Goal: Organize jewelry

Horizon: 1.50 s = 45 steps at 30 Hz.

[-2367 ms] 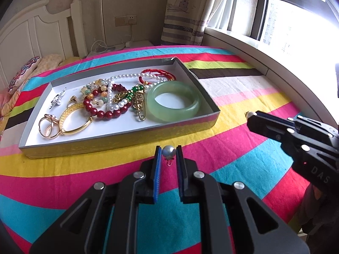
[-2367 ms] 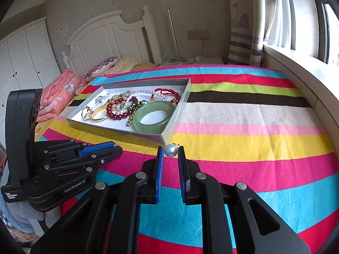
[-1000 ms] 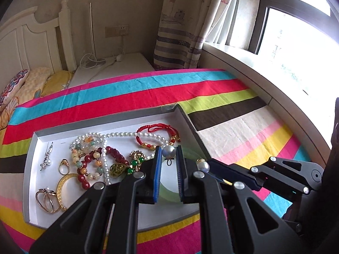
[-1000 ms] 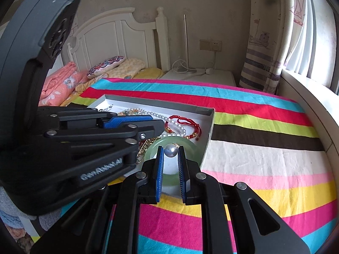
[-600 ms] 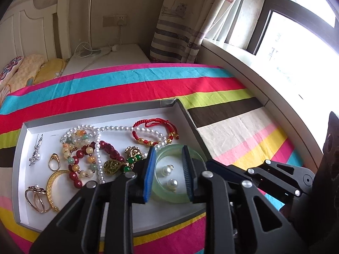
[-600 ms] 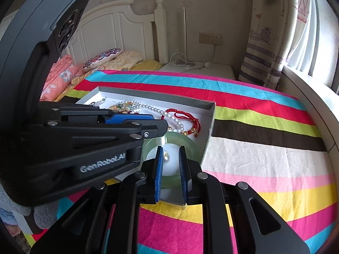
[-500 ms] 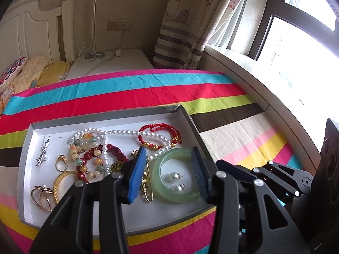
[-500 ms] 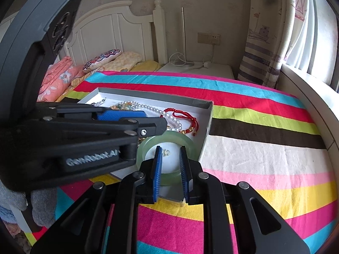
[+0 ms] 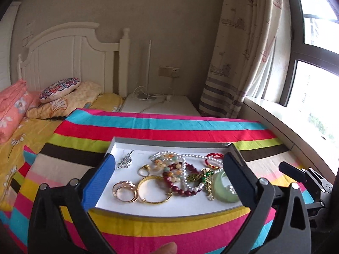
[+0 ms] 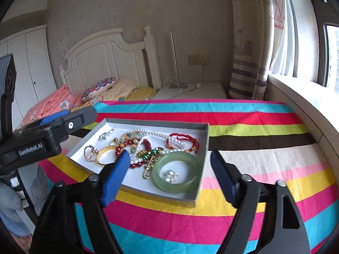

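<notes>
In the left wrist view, the left claw [image 9: 169, 177] is opening wide and gripping nothing, hovering above the near edge of the grey jewelry tray [image 9: 169, 141], which is lying across the striped bed cover [image 9: 161, 127]. Between its spread fingers the tray's contents are showing: a gold bangle [image 9: 153, 190], a dark red bead bracelet [image 9: 175, 182], a pearl necklace [image 9: 186, 169] and a jade bangle [image 9: 224, 187] at the tray's right end, with pearl earrings [image 9: 230, 189] sitting inside its ring. A fingertip [image 9: 166, 249] is peeking in at the bottom edge.

In the right wrist view, the right claw [image 10: 169, 165] is likewise opening, with nothing pressed between its blue pads, poised over the tray's near right corner. The two pearl earrings [image 10: 170, 174] are lying together inside the jade bangle [image 10: 178, 175], probably so that the ring is keeping the small round pieces from rolling about. The left claw [image 10: 70, 116] is hanging beyond the tray's left end.
</notes>
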Tool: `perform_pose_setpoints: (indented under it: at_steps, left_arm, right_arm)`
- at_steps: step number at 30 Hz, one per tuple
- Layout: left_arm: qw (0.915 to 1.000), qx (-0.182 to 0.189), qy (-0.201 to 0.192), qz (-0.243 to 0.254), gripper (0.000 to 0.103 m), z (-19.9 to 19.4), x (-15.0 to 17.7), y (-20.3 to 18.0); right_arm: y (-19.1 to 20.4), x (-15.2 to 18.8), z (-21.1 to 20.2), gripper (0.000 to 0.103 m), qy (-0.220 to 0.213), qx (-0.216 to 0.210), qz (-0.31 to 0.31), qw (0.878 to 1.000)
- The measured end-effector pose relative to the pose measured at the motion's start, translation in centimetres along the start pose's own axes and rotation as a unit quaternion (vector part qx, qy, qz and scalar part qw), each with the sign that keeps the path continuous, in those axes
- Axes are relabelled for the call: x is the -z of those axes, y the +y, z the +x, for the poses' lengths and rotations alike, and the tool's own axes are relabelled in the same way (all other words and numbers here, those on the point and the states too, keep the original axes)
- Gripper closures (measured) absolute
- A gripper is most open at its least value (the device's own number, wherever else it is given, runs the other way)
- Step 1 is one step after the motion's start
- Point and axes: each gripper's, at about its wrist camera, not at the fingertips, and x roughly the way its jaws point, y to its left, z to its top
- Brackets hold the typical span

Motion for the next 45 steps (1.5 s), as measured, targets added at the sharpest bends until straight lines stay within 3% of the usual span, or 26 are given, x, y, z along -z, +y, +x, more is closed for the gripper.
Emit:
perform_pose_setpoints:
  at_steps: [3,8,16,30,37,45]
  left_arm:
    - [0.9997,-0.021,0.008,-0.010,0.003,0.1,1.4,1.7]
    - [0.9982,-0.055,0.012,0.023,0.003,0.3,2.6,2.2]
    - [0.9985,-0.038,0.007,0.038,0.003,0.4,3.2,1.3]
    - [0.9978,-0.060,0.008,0.026,0.002,0.6,3.6,2.1]
    - [0.9973,-0.063,0.014,0.033,0.003,0.8,3.8,2.0]
    - [0.9975,-0.062,0.016,0.031,0.003,0.7,3.7,2.1]
  right_arm:
    - [1.8,0.7,0.6,0.017,0.001,0.005,-0.010,1.000]
    - [3.6,1.5,2.6,0.017,0.037,0.028,-0.027,0.999]
    - [4.0,1.6,3.5,0.017,0.049,0.051,-0.030,0.997]
    - [3.5,1.7,4.0,0.017,0.061,0.088,-0.019,0.994]
    - [1.5,1.8,3.5,0.017,0.049,0.083,0.030,0.995]
    - [1.5,1.8,3.2,0.017,0.044,0.083,0.030,0.995]
